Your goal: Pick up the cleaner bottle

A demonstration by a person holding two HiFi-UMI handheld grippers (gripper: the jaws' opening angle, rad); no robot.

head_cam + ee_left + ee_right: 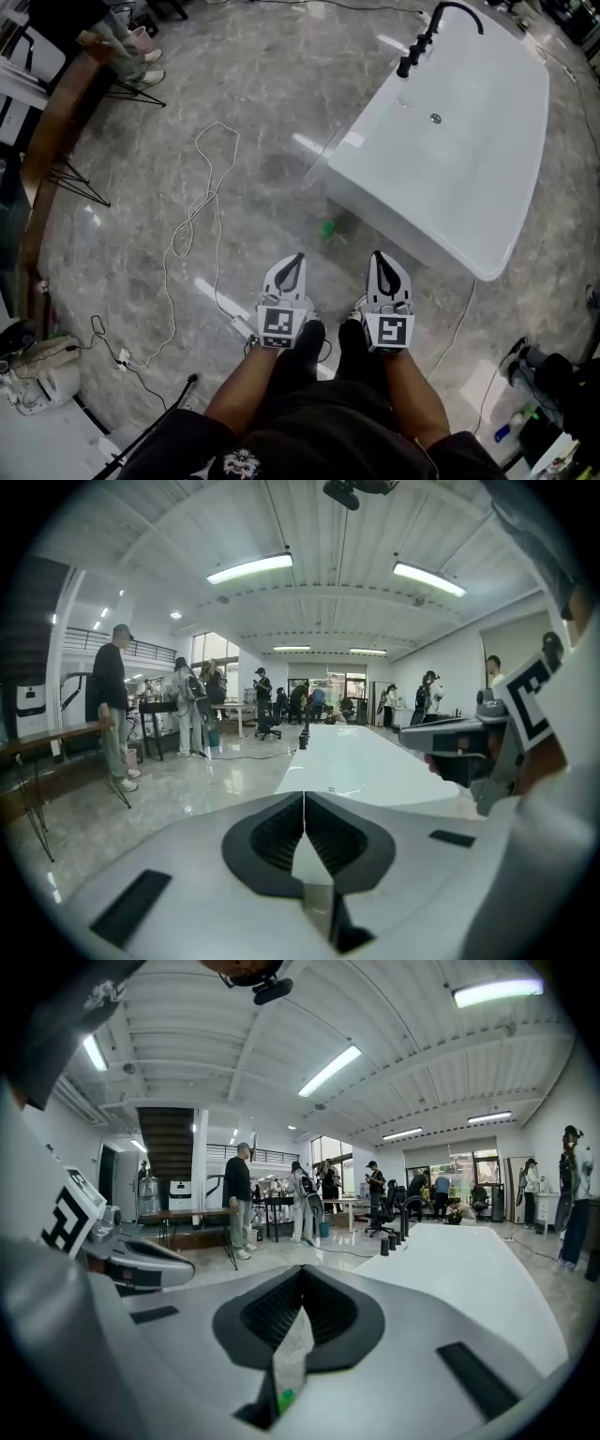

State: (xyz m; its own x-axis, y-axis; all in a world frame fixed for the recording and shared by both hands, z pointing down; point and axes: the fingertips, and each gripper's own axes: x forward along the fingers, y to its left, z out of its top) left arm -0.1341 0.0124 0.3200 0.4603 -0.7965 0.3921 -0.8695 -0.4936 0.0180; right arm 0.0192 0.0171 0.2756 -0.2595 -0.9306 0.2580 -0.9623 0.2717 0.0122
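Note:
The cleaner bottle shows as a small green thing on the marble floor, close to the near corner of the white bathtub. In the right gripper view a bit of its green peeps through the gap low between the jaws. My left gripper and right gripper are held side by side in front of me, above the floor and short of the bottle. Both are shut, tips touching, with nothing in them. The left gripper and right gripper both point roughly along the bathtub.
A black faucet stands at the tub's far end. A white cable loops over the floor at the left. A wooden table on hairpin legs lines the left side. Several people stand in the room beyond.

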